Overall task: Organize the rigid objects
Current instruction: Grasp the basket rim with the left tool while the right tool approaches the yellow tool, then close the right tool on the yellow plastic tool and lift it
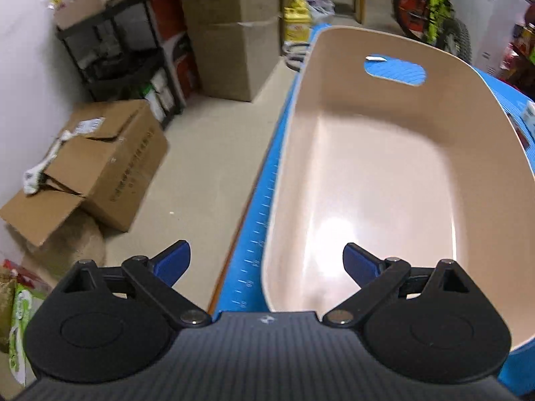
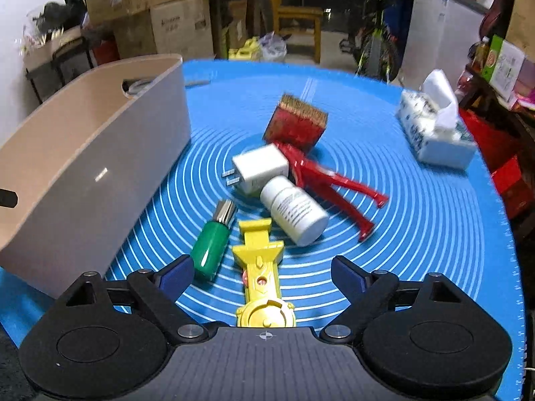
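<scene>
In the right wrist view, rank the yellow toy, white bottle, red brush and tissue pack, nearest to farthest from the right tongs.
1. Yellow toy, between the open right tongs.
2. White bottle, just ahead, centre.
3. Red brush, farther back.
4. Tissue pack, far right.

- A white wall stands at the far left of the left tool's view.
- Beige floor spreads left of the desk edge.
- A black shelf rack stands against the wall, with stacked cardboard boxes beside it.
- An opened cardboard box lies on the floor, nearer.
- A wooden chair and a bicycle stand beyond the desk.
</scene>
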{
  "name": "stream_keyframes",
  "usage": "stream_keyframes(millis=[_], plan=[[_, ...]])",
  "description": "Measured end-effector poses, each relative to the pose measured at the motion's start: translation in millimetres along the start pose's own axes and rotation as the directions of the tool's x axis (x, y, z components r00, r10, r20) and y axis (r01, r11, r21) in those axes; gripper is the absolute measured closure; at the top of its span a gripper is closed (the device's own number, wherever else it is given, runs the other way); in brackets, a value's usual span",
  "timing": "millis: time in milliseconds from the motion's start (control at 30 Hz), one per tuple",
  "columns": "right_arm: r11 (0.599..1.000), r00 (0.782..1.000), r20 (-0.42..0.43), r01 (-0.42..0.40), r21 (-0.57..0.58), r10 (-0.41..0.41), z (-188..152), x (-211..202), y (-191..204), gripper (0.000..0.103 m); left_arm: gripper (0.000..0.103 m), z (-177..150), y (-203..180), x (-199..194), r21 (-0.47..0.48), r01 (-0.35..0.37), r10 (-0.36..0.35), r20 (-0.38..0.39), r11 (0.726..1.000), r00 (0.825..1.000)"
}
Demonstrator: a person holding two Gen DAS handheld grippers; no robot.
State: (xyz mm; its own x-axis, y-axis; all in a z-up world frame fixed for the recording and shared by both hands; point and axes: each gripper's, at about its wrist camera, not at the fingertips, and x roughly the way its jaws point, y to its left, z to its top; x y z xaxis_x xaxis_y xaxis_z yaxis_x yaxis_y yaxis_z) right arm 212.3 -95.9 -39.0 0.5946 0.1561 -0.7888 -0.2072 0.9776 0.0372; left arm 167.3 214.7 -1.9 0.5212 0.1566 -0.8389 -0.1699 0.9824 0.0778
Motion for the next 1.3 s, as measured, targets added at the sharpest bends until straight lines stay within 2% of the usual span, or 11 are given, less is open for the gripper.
stream_keyframes(millis=[100,200,333,500,667,767,900,1067,1167,1233,1300], plan=[[1.0,0.999,-0.037,-0.005,0.012,0.005,0.3,11.9,-1.3,0.016,0.007,-1.6,-3.1,1.8,0.04,-0.008,0.008,-0.001,0.999,1.0],[0.999,0.998,-0.064,-0.017,0.043,0.02,1.2,21.5,-2.9,0.017,0.014,-1.3,-2.7,5.3,0.07,-0.023,0.024,-0.009,0.997,1.0],[0.998,0.995,-0.085,-0.04,0.053,0.044,1.9,30.1,-0.8,0.02,0.015,0.1,-1.3,11.8,0.073,-0.05,0.053,-0.04,0.996,0.998],[0.997,0.992,-0.112,-0.05,0.053,0.056,0.3,33.3,2.7,0.02,0.031,1.2,3.5,14.7,0.046,-0.008,0.011,-0.06,0.999,0.998],[0.997,0.987,-0.147,-0.051,0.049,0.058,-3.5,36.4,1.5,0.024,0.058,0.8,4.2,16.3,0.043,0.005,-0.003,-0.066,0.999,0.998],[0.998,0.987,-0.152,-0.051,0.032,0.056,-4.0,36.3,2.4,0.025,0.063,1.9,2.9,14.2,0.046,-0.011,0.013,-0.036,0.999,0.999],[0.998,0.988,-0.147,-0.049,0.03,0.053,-4.2,36.1,1.8,0.025,0.073,4.2,0.6,12.8,0.045,0.014,-0.013,-0.03,0.999,0.999],[0.999,0.992,-0.126,-0.031,0.007,0.032,-4.6,35.5,1.7,0.042,0.082,5.9,3.5,16.1,0.021,0.051,-0.05,-0.044,0.998,0.998],[1.0,0.994,-0.113,-0.003,0.003,0.004,-4.0,34.3,-0.5,0.064,0.084,6.0,3.7,17.3,0.023,0.06,-0.059,-0.046,0.998,0.997],[1.0,0.993,-0.114,-0.011,0.02,0.013,-3.2,33.9,-3.3,0.066,0.086,5.7,3.7,17.0,0.026,0.061,-0.06,-0.05,0.998,0.997],[1.0,0.994,-0.113,-0.008,0.004,0.008,-4.4,33.5,-2.0,0.066,0.093,6.3,3.0,17.7,0.022,0.074,-0.073,-0.059,0.997,0.996]])
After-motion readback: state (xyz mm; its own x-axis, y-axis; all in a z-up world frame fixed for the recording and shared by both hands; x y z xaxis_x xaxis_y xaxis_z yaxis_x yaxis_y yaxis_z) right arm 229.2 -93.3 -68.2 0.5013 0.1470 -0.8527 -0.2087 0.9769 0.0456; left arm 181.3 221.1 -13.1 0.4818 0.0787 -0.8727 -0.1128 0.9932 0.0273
